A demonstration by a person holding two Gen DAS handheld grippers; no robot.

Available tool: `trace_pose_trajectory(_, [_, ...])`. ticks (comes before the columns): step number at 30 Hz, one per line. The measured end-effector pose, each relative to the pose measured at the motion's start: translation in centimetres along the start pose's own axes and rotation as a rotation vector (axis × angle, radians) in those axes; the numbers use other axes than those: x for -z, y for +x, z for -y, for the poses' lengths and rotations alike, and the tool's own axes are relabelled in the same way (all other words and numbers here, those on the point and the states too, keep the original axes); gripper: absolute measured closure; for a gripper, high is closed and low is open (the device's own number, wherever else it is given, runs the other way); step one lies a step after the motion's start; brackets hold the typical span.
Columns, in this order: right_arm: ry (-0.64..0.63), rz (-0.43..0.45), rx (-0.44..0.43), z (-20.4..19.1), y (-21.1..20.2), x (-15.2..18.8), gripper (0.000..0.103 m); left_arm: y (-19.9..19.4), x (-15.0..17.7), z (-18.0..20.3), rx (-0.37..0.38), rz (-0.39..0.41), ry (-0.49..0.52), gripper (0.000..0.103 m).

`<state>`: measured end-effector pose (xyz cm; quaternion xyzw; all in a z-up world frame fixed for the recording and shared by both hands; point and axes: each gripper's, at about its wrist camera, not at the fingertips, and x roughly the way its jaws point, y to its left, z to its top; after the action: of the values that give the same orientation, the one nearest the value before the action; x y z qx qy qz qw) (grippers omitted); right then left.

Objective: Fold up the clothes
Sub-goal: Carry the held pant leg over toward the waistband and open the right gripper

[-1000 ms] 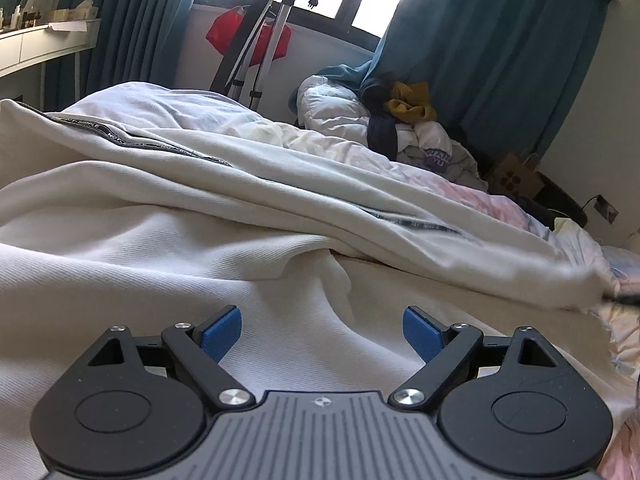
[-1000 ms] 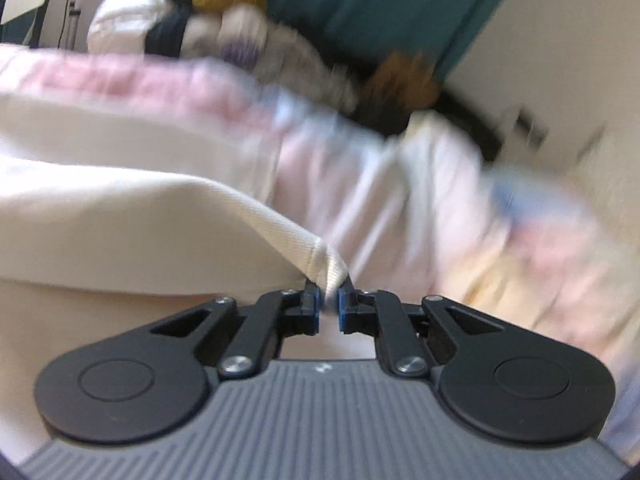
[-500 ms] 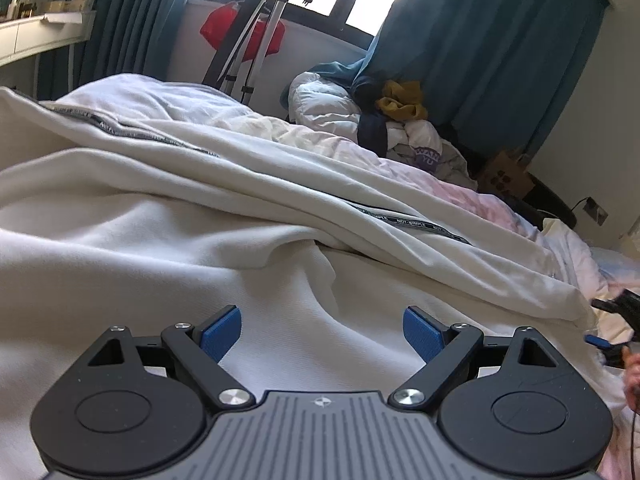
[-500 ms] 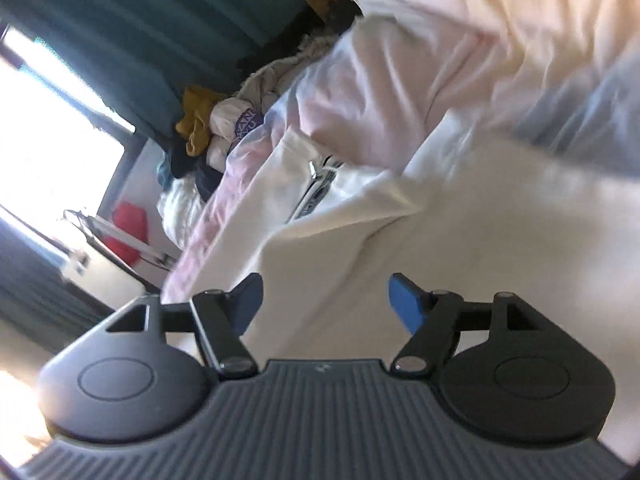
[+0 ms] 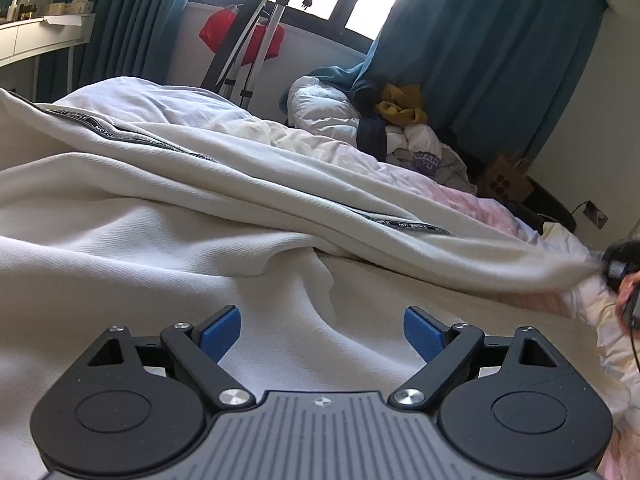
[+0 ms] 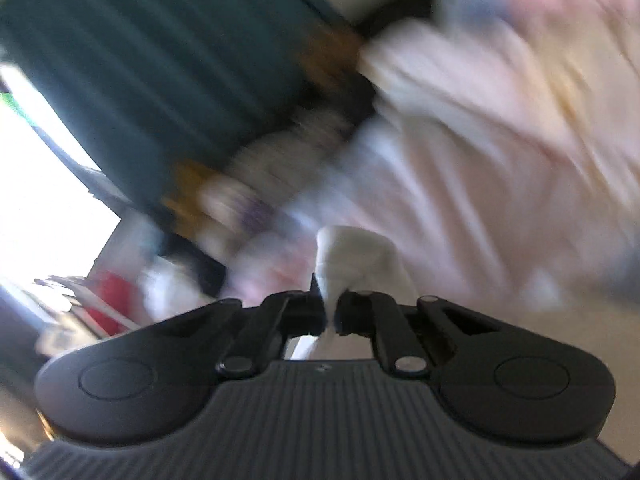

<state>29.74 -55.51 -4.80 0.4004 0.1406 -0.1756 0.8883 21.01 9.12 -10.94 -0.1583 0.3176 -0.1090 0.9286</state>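
A cream-white garment (image 5: 168, 216) with a black lettered stripe lies spread over the bed and fills the left wrist view. My left gripper (image 5: 322, 334) is open and empty, low over the garment's near part. My right gripper (image 6: 330, 314) is shut on a bunched end of the white garment (image 6: 356, 256); this view is blurred by motion. In the left wrist view the right gripper (image 5: 618, 280) shows at the far right edge, holding the garment's stretched end.
A pile of clothes and bedding (image 5: 384, 128) lies at the far end of the bed. A metal stand (image 5: 256, 36) with a red bag (image 5: 240, 36) stands under the window. Teal curtains (image 5: 480, 60) hang behind. A cardboard box (image 5: 506, 178) sits by the wall.
My right gripper was shut on the garment, opened half a second ago, and is now shut on the garment's end again, pulling it taut to the right. The left gripper stayed open.
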Motion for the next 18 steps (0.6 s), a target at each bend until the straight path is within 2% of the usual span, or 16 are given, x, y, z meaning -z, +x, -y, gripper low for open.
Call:
trace_pose_trajectory(2, [-0.076, 0.088, -0.06, -1.5, -1.2, -0.9, 0.096, -0.1, -0.1, -0.1, 0.006, 0.002, -0.009, 0.013])
trace_pose_trajectory(3, [-0.101, 0.1, -0.044, -1.4, -1.1, -0.9, 0.096, -0.2, -0.2, -0.1, 0.009, 0.003, -0.01, 0.013])
trace_pose_trajectory(6, [-0.135, 0.034, 0.059, 1.9, 0.7, 1.0, 0.096, -0.1, -0.4, 0.1, 0.006, 0.003, 0.004, 0.013])
trace_pose_trajectory(9, [-0.102, -0.107, 0.16, 6.3, 2.7, 4.0, 0.094, 0.1, -0.5, 0.0, 0.004, -0.002, 0.009, 0.013])
trace_pose_trajectory(12, [-0.026, -0.111, 0.142, 8.5, 1.5, 5.8, 0.092, 0.4, -0.6, -0.3, 0.014, -0.012, -0.003, 0.013])
trace_pose_trajectory(14, [-0.021, -0.117, 0.152, 7.8, 0.6, 5.8, 0.077, 0.4, -0.6, -0.3, 0.019, -0.01, 0.0, 0.013])
trace_pose_trajectory(15, [-0.019, -0.119, 0.157, 7.4, 0.1, 5.9, 0.061, 0.3, -0.7, -0.2, 0.022, -0.009, 0.003, 0.013])
trace_pose_trajectory(16, [-0.016, -0.122, 0.162, 7.0, -0.4, 5.9, 0.049, 0.3, -0.6, -0.1, 0.027, -0.009, 0.007, 0.013])
trace_pose_trajectory(18, [-0.054, -0.116, 0.163, 5.6, -2.9, 7.0, 0.046, 0.0, -0.6, 0.3, 0.038, -0.009, 0.017, 0.013])
